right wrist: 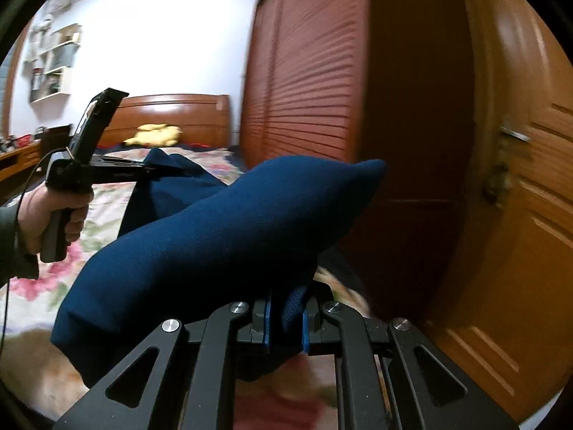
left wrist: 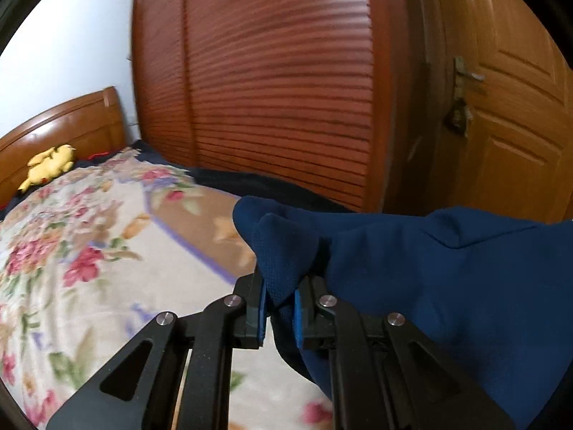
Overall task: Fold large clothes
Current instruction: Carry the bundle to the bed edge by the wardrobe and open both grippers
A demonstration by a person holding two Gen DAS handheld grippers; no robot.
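Observation:
A dark blue garment (left wrist: 447,279) hangs lifted above a bed with a floral blanket (left wrist: 89,268). My left gripper (left wrist: 281,304) is shut on a bunched corner of the cloth, which pokes up between its blue pads. In the right wrist view my right gripper (right wrist: 286,319) is shut on another part of the same garment (right wrist: 222,236), which drapes to the left toward the left gripper (right wrist: 150,170). A hand (right wrist: 53,215) holds that left gripper by its handle. The cloth stretches between the two grippers.
A wardrobe with slatted brown doors (left wrist: 279,89) stands beside the bed. An orange-brown room door (right wrist: 519,215) with a metal handle is at right. A yellow plush toy (left wrist: 50,165) lies by the wooden headboard (right wrist: 172,114). Wall shelves (right wrist: 53,61) hang at far left.

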